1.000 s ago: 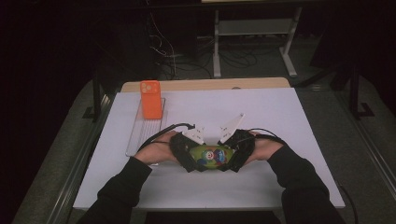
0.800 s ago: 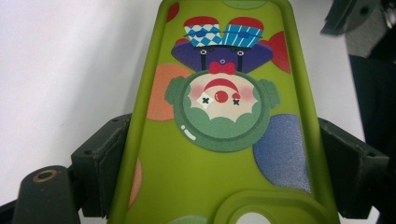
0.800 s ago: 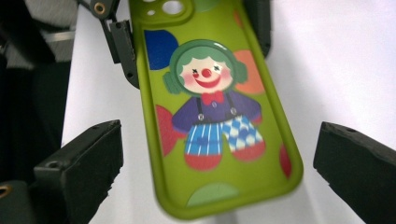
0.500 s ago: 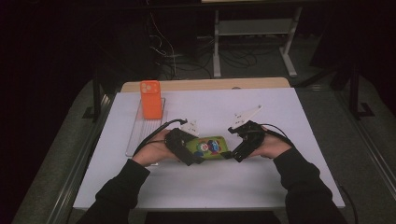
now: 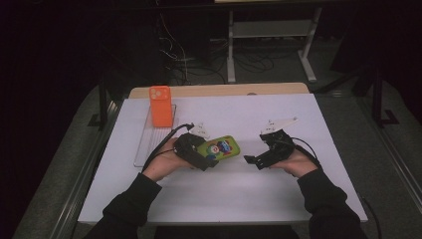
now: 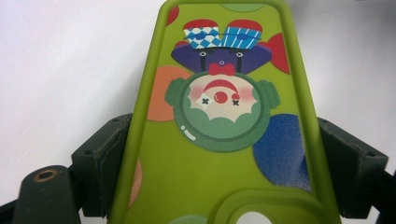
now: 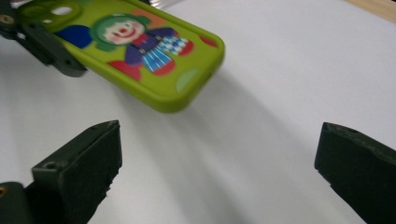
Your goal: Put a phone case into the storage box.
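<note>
A green phone case printed with a clown is held just above the white table. My left gripper is shut on its camera-hole end. In the left gripper view the case runs away from me, and both black pads press on its long edges, with the left gripper closed around it. My right gripper stands open to the right of the case, apart from it. In the right gripper view the case hangs beyond the right gripper, whose jaws stand wide with only table between them.
An orange phone case stands upright on a clear tray at the table's back left. A wooden strip runs along the far edge. Dark floor, cables and a metal stand lie beyond the table.
The right gripper, which was at the case's right end a second ago, has come off it and moved right. The left gripper keeps hold of the case.
</note>
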`<state>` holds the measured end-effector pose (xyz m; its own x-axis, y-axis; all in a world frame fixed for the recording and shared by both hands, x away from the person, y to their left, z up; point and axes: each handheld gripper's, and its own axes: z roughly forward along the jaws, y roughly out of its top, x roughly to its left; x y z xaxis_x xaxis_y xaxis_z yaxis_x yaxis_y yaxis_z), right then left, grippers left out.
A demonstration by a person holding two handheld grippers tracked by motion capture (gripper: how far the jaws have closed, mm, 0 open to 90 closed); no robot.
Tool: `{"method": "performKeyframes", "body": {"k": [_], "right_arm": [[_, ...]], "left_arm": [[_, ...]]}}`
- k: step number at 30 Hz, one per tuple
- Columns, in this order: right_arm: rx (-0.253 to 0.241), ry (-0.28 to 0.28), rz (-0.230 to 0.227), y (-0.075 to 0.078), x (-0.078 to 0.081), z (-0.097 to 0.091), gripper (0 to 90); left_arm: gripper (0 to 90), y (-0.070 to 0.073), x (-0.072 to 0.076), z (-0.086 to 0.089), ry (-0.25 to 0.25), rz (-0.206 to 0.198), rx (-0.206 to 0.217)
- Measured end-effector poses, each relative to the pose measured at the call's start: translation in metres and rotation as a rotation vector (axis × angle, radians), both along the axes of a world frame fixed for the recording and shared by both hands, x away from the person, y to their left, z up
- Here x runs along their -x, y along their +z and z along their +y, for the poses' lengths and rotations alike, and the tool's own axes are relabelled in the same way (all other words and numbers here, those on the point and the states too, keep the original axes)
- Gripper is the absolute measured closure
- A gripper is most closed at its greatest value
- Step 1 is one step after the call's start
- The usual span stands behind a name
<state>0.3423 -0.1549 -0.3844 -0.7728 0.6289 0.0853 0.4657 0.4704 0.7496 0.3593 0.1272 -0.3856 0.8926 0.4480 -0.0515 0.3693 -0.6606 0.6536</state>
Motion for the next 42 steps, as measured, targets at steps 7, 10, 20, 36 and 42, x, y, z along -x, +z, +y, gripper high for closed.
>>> {"method": "performKeyframes", "body": {"k": [7,10,20,36,42], "right_arm": [[-0.027,-0.103,-0.028,-0.01,0.009,-0.003,0.1],[-0.025,-0.142,-0.03,-0.019,0.013,-0.003,0.1],[-0.068,-0.204,-0.047,-0.038,0.021,0.0,0.1],[0.049,-0.16,-0.17,-0.038,0.025,0.011,0.1],[0.115,-0.129,-0.238,-0.037,0.027,0.015,0.1]], "left_arm": [[15.1,-0.002,0.002,-0.004,0.051,0.011,0.006],[15.1,-0.001,0.002,-0.004,0.037,0.006,-0.018],[15.1,0.001,0.001,-0.003,0.06,0.004,0.02],[15.1,0.002,0.0,-0.002,0.062,0.003,0.019],[15.2,0.001,0.0,-0.003,0.063,0.005,0.014]]}}
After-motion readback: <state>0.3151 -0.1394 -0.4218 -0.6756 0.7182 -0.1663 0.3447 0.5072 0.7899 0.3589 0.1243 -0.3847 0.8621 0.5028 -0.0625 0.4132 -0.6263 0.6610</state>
